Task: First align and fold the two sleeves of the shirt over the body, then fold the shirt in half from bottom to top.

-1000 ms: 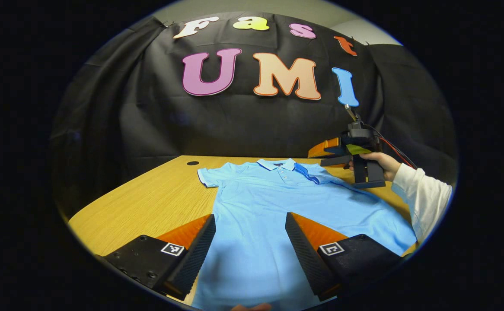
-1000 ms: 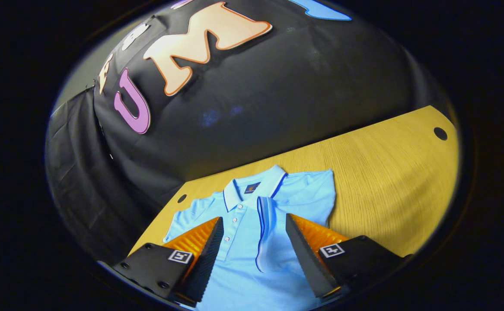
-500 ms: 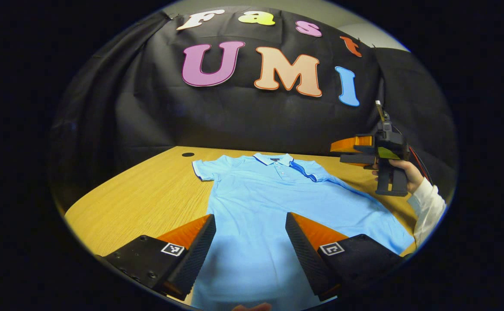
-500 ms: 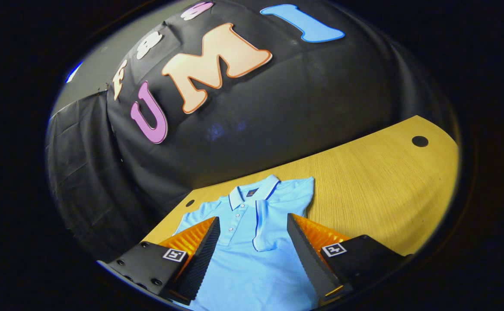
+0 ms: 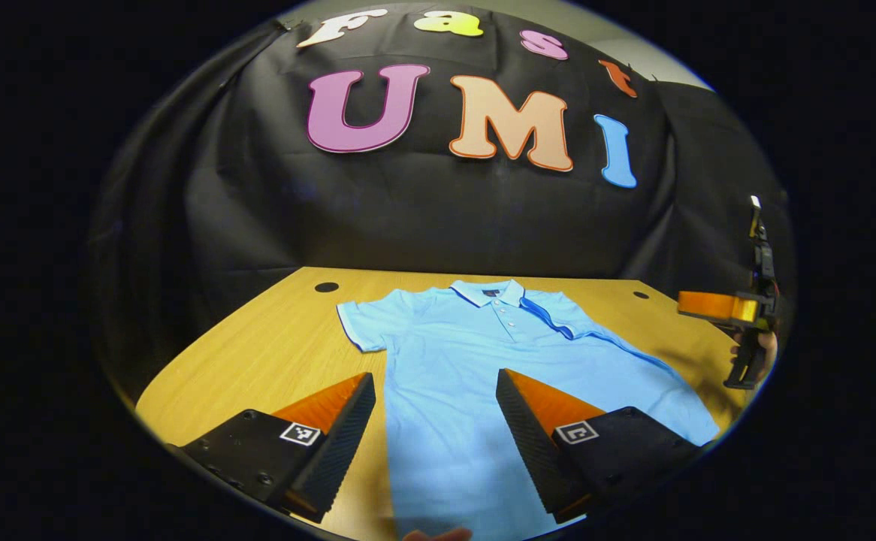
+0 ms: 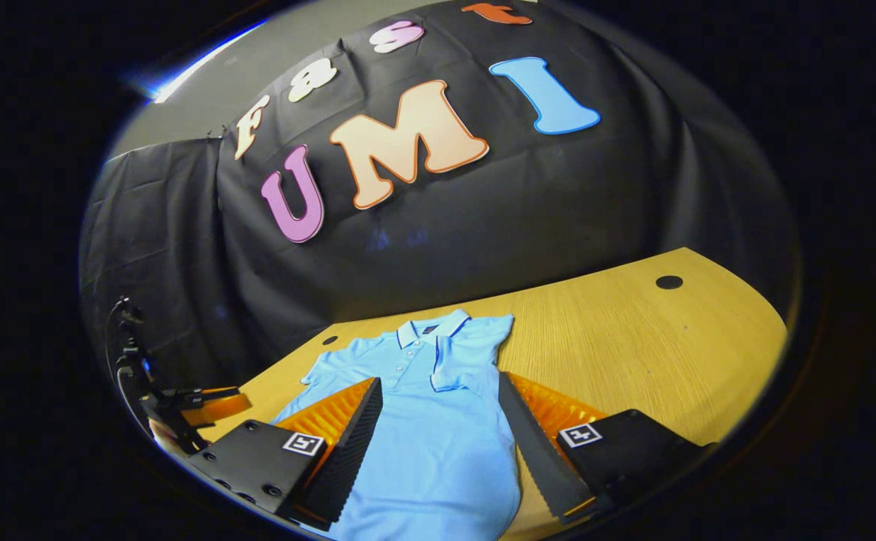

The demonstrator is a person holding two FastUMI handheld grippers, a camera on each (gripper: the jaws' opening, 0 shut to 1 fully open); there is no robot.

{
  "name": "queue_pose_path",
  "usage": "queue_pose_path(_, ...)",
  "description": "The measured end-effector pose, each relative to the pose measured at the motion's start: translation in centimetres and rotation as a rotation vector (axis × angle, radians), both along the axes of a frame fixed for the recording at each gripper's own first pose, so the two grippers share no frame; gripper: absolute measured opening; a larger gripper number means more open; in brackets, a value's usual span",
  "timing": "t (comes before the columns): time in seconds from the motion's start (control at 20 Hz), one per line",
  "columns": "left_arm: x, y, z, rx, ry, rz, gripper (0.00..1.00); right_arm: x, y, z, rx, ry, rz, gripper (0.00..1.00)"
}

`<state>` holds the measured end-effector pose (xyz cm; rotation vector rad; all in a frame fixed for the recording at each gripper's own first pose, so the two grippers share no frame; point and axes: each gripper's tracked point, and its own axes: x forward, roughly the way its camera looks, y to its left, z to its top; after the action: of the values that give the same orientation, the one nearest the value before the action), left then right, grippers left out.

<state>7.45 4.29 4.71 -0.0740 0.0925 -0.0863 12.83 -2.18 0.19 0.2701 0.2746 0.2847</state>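
Blue polo shirt point(image 5: 483, 361) flat on wood-grain table point(image 5: 258, 353), 1 sleeve point(image 6: 457, 368) folded.

No readable text; the shirt point(image 6: 423, 428) collar tag point(image 6: 428, 329) is too small.

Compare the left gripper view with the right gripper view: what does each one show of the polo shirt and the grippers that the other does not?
The left gripper view shows the left gripper open over the shirt's lower body, the unfolded sleeve lying flat on the table, and the right gripper off at the table's right edge.

The right gripper view looks straight onto the folded sleeve lying over the chest, between the fingers of the open right gripper, with the left gripper at far left.

Both show the light blue polo shirt on the wooden table.
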Motion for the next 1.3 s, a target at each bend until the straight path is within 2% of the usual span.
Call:
queue_pose_path(0.1, 1.7, 1.4, 1.3, -0.021, 0.004, -0.007, 0.97, -1.8, -1.0, 0.4, -0.032, -0.029, -0.017, 0.98)
queue_pose_path(0.2, 3.8, 3.7, 2.4, -0.037, 0.014, 0.04, 0.96, -3.5, -1.9, 0.4, -0.068, -0.047, -0.034, 0.97)
queue_pose_path(0.35, 7.3, 7.0, 3.7, -0.028, 0.025, 0.114, 0.96, -6.2, -1.1, 0.9, -0.045, -0.06, -0.006, 0.97)
queue_pose_path(0.5, 11.2, 8.5, 4.5, -0.051, 0.039, 0.119, 0.96, -8.0, -1.0, 1.3, -0.02, -0.073, 0.001, 0.98)
queue_pose_path(0.65, 14.8, 9.9, 4.1, -0.07, 0.086, 0.131, 0.96, -9.0, -1.5, 1.3, -0.043, -0.072, -0.017, 0.97)
queue_pose_path(0.85, 18.9, 12.0, 2.1, -0.018, 0.108, 0.192, 0.96, -8.9, -2.4, 1.7, -0.09, -0.094, -0.049, 0.97)
queue_pose_path(1.15, 21.5, 12.0, -1.6, 0.009, 0.2, 0.184, 0.95, -8.7, -2.5, 0.3, -0.098, -0.049, -0.047, 0.97)
queue_pose_path(1.3, 22.1, 12.1, -3.5, 0.029, 0.257, 0.186, 0.92, -8.7, -2.4, 0.2, -0.102, -0.039, -0.044, 0.97)
